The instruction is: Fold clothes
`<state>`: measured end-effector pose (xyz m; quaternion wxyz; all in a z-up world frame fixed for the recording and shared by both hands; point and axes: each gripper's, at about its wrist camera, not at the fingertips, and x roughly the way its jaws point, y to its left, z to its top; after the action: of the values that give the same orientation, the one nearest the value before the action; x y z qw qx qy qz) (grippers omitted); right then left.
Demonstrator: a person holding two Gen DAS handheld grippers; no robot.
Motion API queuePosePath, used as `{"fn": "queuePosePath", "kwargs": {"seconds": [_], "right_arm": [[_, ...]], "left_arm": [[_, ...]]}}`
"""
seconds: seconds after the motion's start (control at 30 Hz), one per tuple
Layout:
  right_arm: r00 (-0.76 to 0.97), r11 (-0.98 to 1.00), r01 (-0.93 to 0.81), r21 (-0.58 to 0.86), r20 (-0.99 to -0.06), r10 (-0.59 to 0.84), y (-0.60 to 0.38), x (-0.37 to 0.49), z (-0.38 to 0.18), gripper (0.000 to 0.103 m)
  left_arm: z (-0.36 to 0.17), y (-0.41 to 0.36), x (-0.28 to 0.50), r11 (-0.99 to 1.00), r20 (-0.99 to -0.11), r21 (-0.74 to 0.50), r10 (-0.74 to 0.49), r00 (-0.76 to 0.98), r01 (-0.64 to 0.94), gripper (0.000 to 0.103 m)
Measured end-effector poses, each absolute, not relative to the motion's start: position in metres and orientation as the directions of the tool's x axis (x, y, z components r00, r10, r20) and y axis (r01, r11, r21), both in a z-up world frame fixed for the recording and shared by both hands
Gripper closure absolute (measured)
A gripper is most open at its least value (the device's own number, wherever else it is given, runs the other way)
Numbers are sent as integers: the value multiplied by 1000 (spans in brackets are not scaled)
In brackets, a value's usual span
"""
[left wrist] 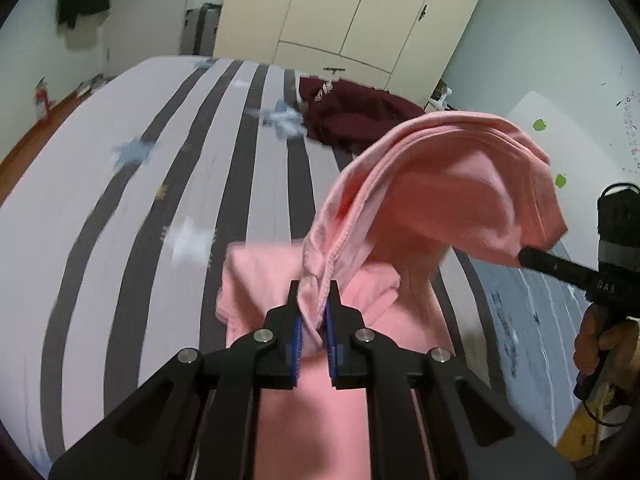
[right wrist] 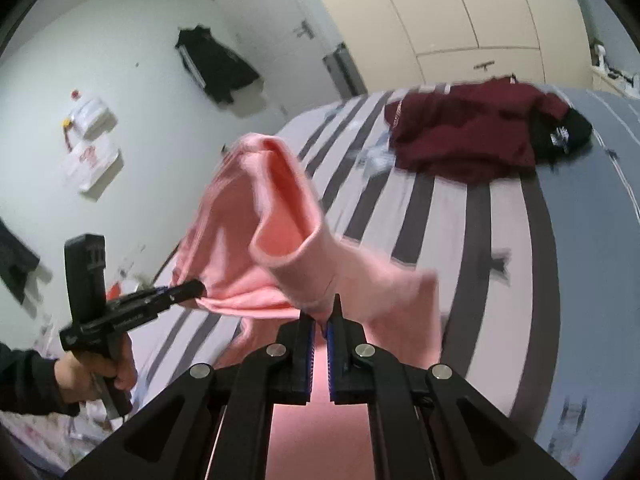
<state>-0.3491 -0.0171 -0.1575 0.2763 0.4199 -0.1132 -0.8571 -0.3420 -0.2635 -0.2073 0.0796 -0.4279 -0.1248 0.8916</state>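
Gripping pink garment [left wrist: 440,184] edges in both clenched claws, left claw [left wrist: 314,308], right claw [right wrist: 320,316], above striped bed [left wrist: 120,184]

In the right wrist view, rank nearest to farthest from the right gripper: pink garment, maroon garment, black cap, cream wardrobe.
1. Pink garment, clamped in the right gripper.
2. Maroon garment, farther up the bed, right of centre.
3. Black cap, at its right edge; too close to call.
4. Cream wardrobe, beyond the bed.

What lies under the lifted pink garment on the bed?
Under the pink garment, held up by both tongs, the striped sheet shows, with the garment's lower part trailing onto it. Whatever lies beneath that trailing part is covered.
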Motion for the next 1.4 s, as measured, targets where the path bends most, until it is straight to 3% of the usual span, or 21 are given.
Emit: {"fn": "queuePosePath", "kwargs": {"seconds": [0.2,0.3,0.4,0.5,0.53,0.63,0.8,0.9,1.0,1.23,1.4], "right_arm": [[-368,-803,415,428,-728,-578,-25,-239,-202,98],[-331,-821,466,330,-795,-508,-36,-202,-239,98],[-300,-823,492,283,-832,-466,-39,-180,-266,98],[-291,-822,501,271,-842,-454,-39,-172,-275,94],[-278,-824,499,270,-850,-447,-39,-169,-277,84],[-241,-816,526,240,-877,-414,-39,-155,-280,69],[-198,-813,536,229,-902,-384,-24,-148,-274,69],[-223,-845,474,249,-894,-388,-3,-157,-262,68],[-292,-899,294,326,-865,-409,25,-200,-258,55],[-349,-895,97,435,-827,-440,23,-308,-284,55],[-361,-892,61,449,-823,-439,15,-352,-298,55]], "left_arm": [[-261,-261,-264,-975,-818,-223,175,-548,22,95],[-295,-268,-252,-983,-845,-175,125,-519,48,95],[-297,-270,-240,-987,-841,-156,109,-530,45,92],[-296,-275,-228,-986,-856,-159,107,-506,59,84],[-297,-277,-224,-984,-867,-161,108,-487,70,81],[-298,-286,-205,-982,-897,-153,90,-433,113,78],[-280,-313,-193,-967,-895,-169,69,-441,192,77],[-267,-332,-220,-947,-865,-224,85,-495,229,73],[-265,-341,-267,-934,-836,-283,128,-534,220,71],[-284,-319,-367,-942,-834,-327,252,-492,72,70],[-301,-305,-391,-958,-867,-287,250,-432,22,70]]}}
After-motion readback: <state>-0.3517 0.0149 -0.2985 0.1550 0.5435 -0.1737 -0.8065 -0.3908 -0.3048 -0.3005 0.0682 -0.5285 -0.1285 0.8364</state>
